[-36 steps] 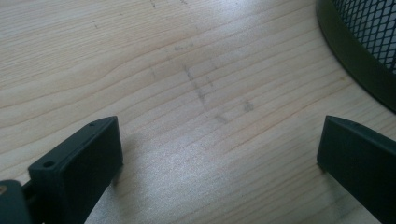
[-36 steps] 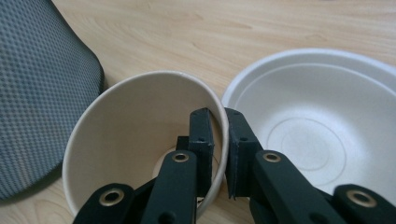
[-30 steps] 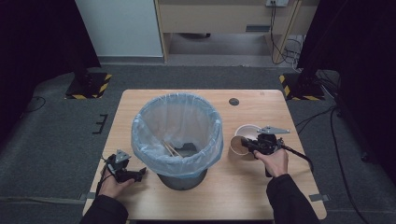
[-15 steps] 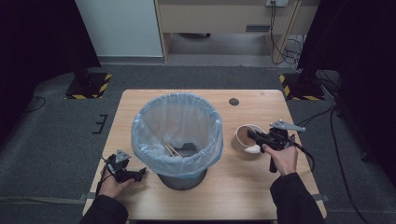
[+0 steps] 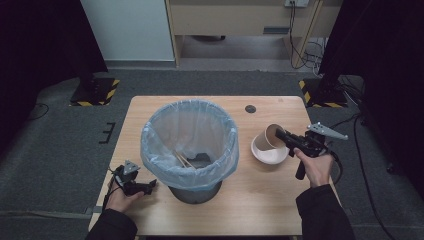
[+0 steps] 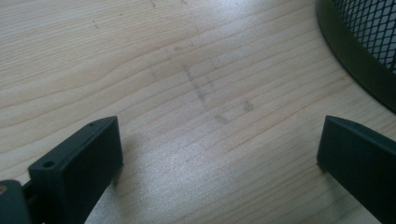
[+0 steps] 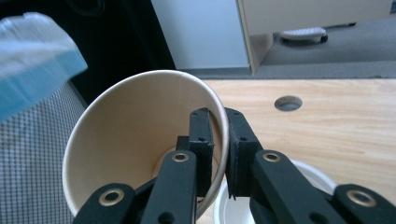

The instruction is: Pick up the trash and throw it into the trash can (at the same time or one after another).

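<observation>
High view: my right gripper clamps cup by rim, cup tilted above white bowl, just right of bin. My left gripper rests on table left of bin.

Left gripper view: jaws wide apart, nothing between, bin base near.

Right gripper view: jaws pinch cup wall, one inside, one outside.

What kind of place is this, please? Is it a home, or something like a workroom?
Probably a lab or recording workroom, not a home. A plain wooden table stands on grey carpet between dark curtains, with yellow-and-black striped stand bases on the floor and loose cables running under a bench behind.
</observation>
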A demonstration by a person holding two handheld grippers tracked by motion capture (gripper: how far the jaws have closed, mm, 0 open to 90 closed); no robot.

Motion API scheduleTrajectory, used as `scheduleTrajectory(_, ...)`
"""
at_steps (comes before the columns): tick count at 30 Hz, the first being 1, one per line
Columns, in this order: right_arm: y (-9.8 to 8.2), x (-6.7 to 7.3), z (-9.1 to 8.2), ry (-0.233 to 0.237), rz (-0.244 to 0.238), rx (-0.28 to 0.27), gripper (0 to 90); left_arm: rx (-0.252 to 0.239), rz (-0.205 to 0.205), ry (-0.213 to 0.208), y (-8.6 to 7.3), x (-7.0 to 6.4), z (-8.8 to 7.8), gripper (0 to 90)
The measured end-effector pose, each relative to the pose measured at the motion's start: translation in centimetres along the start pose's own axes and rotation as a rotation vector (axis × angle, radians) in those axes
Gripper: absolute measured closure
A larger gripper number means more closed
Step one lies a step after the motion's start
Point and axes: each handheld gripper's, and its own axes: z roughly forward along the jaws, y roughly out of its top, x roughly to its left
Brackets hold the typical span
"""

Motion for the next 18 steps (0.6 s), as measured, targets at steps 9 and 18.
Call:
scheduleTrajectory(9, 1.2, 0.3, -1.2, 0.007, 0.009, -0.092, 83.3, 0.000, 0.000, -0.001, 0.0, 0.0, 0.0, 0.0)
scheduleTrajectory(18, 2.4, 0.8, -2.4, 0.018, 0.005, -0.179, 83.2, 0.000, 0.000, -0.001, 0.0, 0.0, 0.0, 0.0)
